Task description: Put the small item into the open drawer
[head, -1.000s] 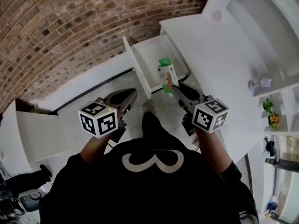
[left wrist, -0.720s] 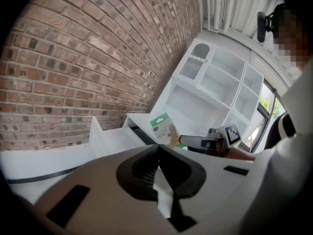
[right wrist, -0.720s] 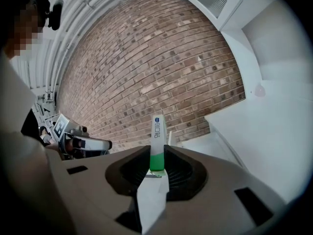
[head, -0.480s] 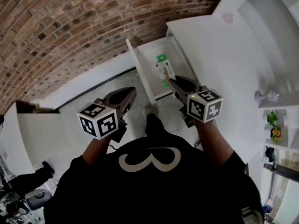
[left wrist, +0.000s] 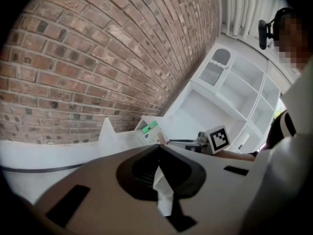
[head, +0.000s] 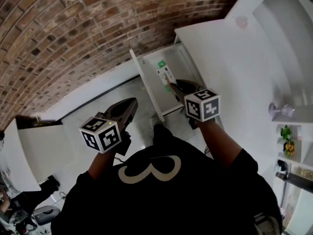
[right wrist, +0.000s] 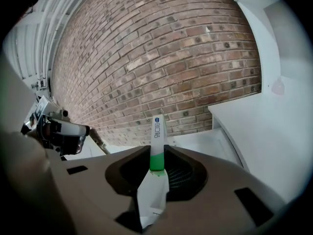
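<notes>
The small item is a slim white box with a green band (head: 163, 73), held upright. My right gripper (head: 170, 84) is shut on its lower end. In the right gripper view the box (right wrist: 157, 129) stands up between the two jaws of the right gripper (right wrist: 157, 150). It hangs over the inside of the open white drawer (head: 145, 84), which juts out from the cabinet below the brick wall. My left gripper (head: 133, 102) hovers left of the drawer front, shut and holding nothing. In the left gripper view its tips (left wrist: 157, 147) meet, with the box (left wrist: 150, 130) beyond.
A white cabinet top (head: 230, 58) runs to the right of the drawer. Shelves at the far right hold a small plant (head: 286, 138) and a pale object (head: 279, 110). A white panel (head: 34, 151) stands at the left. The person's foot (head: 155, 122) is below the drawer.
Both grippers have moved forward and down toward the drawer. The box has gone from the drawer's near end to over its inside. The jaws have not changed.
</notes>
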### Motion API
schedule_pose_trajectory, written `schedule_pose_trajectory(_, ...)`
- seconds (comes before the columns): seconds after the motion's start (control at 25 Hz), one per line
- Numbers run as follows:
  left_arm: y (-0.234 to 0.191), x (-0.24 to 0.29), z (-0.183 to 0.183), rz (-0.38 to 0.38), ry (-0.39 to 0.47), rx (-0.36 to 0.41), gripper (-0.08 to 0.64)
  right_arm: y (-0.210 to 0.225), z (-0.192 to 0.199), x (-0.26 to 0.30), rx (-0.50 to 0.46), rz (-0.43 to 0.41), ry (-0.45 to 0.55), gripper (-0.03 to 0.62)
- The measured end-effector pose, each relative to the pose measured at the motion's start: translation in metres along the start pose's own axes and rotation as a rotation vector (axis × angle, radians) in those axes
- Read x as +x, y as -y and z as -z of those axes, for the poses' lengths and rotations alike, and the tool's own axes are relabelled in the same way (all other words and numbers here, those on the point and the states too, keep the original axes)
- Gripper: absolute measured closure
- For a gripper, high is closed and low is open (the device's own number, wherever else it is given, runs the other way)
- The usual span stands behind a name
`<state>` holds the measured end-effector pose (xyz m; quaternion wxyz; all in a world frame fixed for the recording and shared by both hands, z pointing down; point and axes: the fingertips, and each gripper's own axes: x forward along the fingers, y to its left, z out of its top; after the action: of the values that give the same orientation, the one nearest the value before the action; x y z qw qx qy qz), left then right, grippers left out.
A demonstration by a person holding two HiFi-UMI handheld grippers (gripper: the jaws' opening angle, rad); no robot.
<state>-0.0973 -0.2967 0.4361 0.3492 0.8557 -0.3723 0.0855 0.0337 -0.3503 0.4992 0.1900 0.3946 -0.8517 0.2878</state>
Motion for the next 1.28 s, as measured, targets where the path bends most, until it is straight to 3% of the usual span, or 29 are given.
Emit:
schedule_pose_trajectory(0.52, -0.050, 0.018, 0.003, -0.056, -0.032, -0.058, 0.558, 0.041, 0.028, 0.078, -0.027, 0.039, -0.134, 0.500)
schedule_pose_trajectory(1.12, -0.077, 0.038, 0.013, -0.094, -0.091, -0.091, 0.558, 0.088, 0.095, 0.142, 0.011, 0.092, -0.269, 0.499)
schedule_pose_trajectory(1.28, -0.084, 0.035, 0.013, -0.111, -0.087, -0.108, 0.558, 0.102, 0.102, 0.152, -0.017, 0.131, -0.300, 0.500)
